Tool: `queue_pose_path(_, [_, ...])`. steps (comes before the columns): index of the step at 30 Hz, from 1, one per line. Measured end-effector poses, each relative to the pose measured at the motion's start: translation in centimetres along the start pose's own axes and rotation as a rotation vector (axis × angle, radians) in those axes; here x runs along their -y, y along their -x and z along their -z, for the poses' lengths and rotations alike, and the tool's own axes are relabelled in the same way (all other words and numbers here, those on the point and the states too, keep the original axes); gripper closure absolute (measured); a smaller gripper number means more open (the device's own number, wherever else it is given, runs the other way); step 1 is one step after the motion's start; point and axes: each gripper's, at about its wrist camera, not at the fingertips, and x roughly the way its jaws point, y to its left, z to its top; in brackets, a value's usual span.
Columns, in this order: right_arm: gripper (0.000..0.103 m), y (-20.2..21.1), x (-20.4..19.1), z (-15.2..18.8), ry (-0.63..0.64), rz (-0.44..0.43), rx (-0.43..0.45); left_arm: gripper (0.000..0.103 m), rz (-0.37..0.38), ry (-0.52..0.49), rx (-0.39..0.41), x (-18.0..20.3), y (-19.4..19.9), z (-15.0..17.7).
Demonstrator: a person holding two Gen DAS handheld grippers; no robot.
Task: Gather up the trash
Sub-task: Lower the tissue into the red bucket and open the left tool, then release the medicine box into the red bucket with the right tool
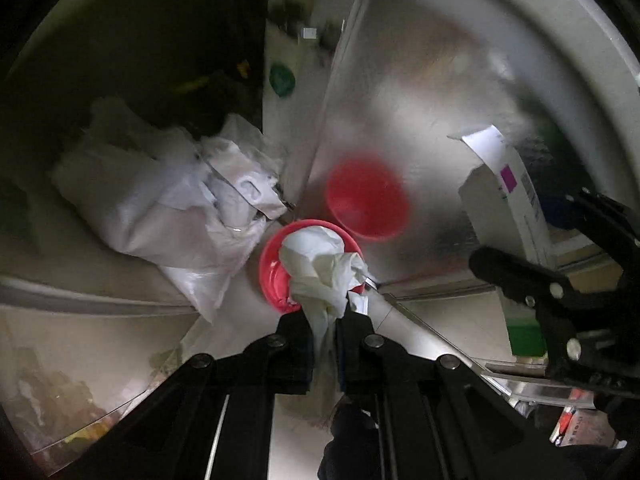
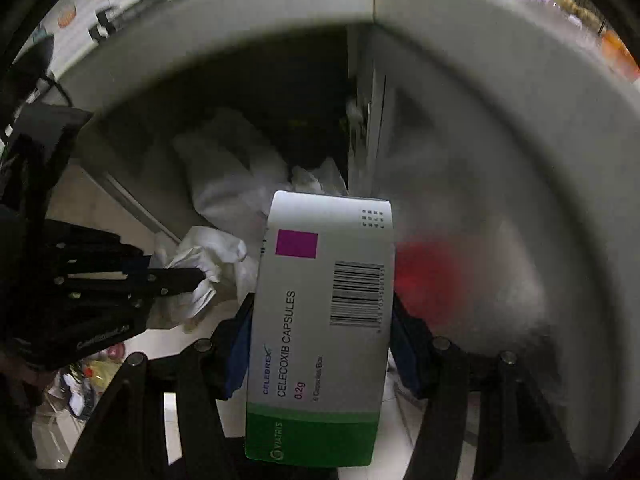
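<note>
A lived-in home, by the look of it, down at a trash corner. White cabinet panels curve overhead from ten to three o'clock. Stuffed white plastic bags slump at nine o'clock against a shiny steel panel. Pale floor tiles show below, with colourful household clutter at seven o'clock.

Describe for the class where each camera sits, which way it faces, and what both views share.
Left wrist: on the left claw, facing steeply down into a bin; its fingers pinch a crumpled tissue stuffed in a red cup; the right claw shows.
Right wrist: on the right claw, facing down, clamping a medicine box; the left claw shows.
Shared: tissue, box, white bag.
</note>
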Motion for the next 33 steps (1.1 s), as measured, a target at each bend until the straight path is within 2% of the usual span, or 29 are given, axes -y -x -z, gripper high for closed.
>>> queue_pose_path(6, [0.046,-7.2,1.4,2.1,0.020,0.025,-0.030,0.095,0.036,-0.038,-0.026,-0.4,-8.2,0.3])
queue_pose_path(8, [0.046,-8.7,2.1,2.7,0.006,0.026,-0.033,0.092,0.025,-0.057,-0.037,-0.4,-10.3,0.2])
queue_pose_path(10, [0.046,-10.2,2.5,3.3,-0.014,0.000,-0.036,0.081,0.047,-0.056,-0.044,-0.5,-11.7,0.2])
queue_pose_path(12, [0.046,-11.0,2.7,3.3,-0.020,-0.004,-0.027,0.055,0.056,-0.072,-0.044,-0.4,-12.3,0.1])
queue_pose_path(13, [0.046,-11.0,2.6,3.8,-0.018,0.001,-0.028,0.047,0.050,-0.076,-0.041,-0.3,-12.6,0.0])
queue_pose_path(14, [0.046,-11.4,2.7,3.8,-0.018,0.012,-0.031,0.032,0.025,-0.070,-0.045,-0.3,-12.9,-0.2])
queue_pose_path(15, [0.046,-11.6,2.8,4.0,-0.019,0.024,-0.036,0.029,0.006,-0.066,-0.047,-0.3,-13.1,-0.3])
queue_pose_path(19, [0.046,-12.6,3.5,4.5,-0.041,0.048,-0.070,0.029,-0.014,-0.078,-0.049,-0.6,-12.7,-0.4])
queue_pose_path(23, [0.046,-11.8,3.5,4.4,-0.035,0.052,-0.064,0.029,-0.032,-0.071,-0.040,-1.1,-11.0,-0.1])
queue_pose_path(25, [0.046,-11.7,3.4,4.4,-0.032,0.043,-0.061,0.025,-0.039,-0.038,-0.043,-1.7,-10.6,0.1])
queue_pose_path(26, [0.046,-11.7,3.2,4.1,-0.030,0.036,-0.061,0.020,-0.042,-0.028,-0.043,-1.9,-10.5,0.2])
queue_pose_path(28, [0.046,-11.7,3.2,4.1,-0.021,0.028,-0.060,0.019,-0.055,-0.023,-0.028,-2.2,-9.9,0.7])
queue_pose_path(31, [0.045,-12.6,2.6,3.8,-0.002,0.012,-0.065,0.012,-0.078,-0.009,-0.019,-3.0,-9.5,1.4])
queue_pose_path(33, [0.046,-13.4,2.4,3.8,0.007,-0.024,-0.072,0.012,-0.092,-0.011,-0.035,-3.6,-9.5,2.1])
